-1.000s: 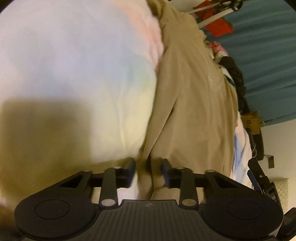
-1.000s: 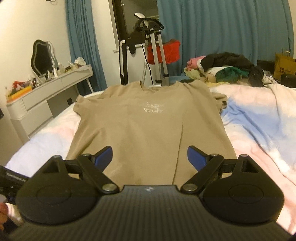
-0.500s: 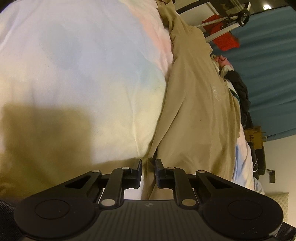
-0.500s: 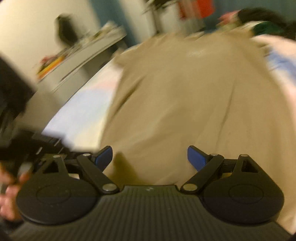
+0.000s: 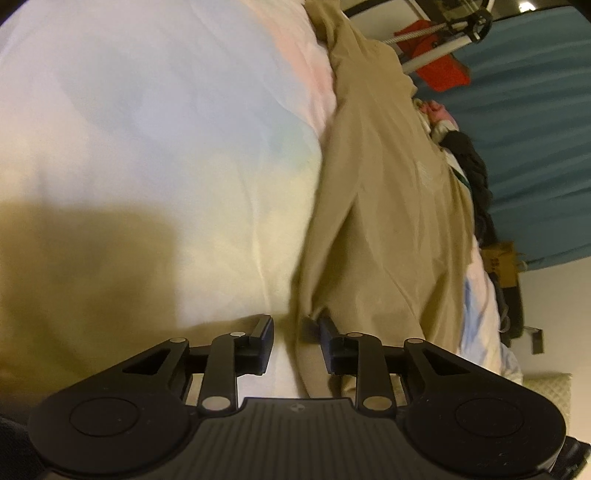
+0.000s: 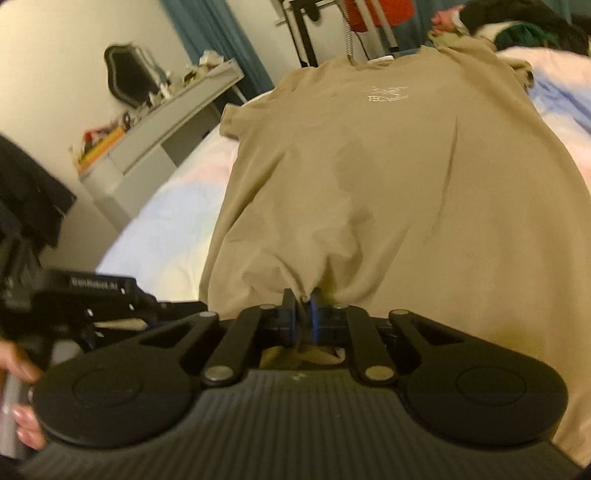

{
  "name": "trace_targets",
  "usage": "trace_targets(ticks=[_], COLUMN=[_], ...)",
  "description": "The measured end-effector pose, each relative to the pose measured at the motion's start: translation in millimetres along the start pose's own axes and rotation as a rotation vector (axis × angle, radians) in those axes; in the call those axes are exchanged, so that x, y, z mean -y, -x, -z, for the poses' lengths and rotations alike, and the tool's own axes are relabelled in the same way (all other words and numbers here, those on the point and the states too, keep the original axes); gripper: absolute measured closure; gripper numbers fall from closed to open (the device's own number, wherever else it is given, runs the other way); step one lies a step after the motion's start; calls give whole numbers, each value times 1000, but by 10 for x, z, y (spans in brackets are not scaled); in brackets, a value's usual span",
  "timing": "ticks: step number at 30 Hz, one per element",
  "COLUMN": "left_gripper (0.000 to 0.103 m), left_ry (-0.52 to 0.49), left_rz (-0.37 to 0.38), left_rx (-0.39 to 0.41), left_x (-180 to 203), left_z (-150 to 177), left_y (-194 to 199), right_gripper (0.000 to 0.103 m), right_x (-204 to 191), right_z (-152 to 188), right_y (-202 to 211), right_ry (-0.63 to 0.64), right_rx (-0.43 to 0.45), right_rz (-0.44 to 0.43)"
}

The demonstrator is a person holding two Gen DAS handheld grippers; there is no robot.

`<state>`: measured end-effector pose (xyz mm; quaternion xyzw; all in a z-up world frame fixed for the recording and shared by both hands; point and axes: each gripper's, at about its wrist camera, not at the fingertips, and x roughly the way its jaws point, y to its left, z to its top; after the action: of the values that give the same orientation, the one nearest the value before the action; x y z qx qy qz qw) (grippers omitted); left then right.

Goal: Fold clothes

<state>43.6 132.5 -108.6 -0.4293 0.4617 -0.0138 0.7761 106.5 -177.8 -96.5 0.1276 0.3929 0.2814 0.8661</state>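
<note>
A tan T-shirt (image 6: 388,177) with a small white chest logo lies face up on the bed, collar far from me. My right gripper (image 6: 301,301) is shut on the shirt's bottom hem, and the cloth bunches up at the blue pads. In the left wrist view the shirt (image 5: 388,221) runs along the right side. My left gripper (image 5: 293,325) is open, its jaws a small way apart on either side of the shirt's lower left corner. It also shows in the right wrist view (image 6: 122,299), held by a hand at the shirt's left edge.
A pale pastel duvet (image 5: 166,147) covers the bed. A grey dresser (image 6: 159,133) with clutter and a mirror stands at the left. A heap of clothes (image 6: 517,26) lies at the far right, near a stand with a red garment (image 6: 376,11) and blue curtains.
My right gripper dropped to the hem and shut on it; it was wide open before. My left gripper's jaws narrowed half a second ago and have now spread again at the corner.
</note>
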Motion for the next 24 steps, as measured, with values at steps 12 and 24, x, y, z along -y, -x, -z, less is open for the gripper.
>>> trace_targets(ticks=[12,24], left_gripper=[102,102], left_ry=[-68,-131], left_rz=[-74,-298], left_rx=[-61,-58], left_x=[162,54], left_z=[-193,-884], left_y=[158,1000], right_gripper=[92,90], right_x=[-43,-348], right_z=[-42,59], right_y=[17,-149], right_ry=[17,188], right_rx=[14,-95], right_rz=[-25,-20])
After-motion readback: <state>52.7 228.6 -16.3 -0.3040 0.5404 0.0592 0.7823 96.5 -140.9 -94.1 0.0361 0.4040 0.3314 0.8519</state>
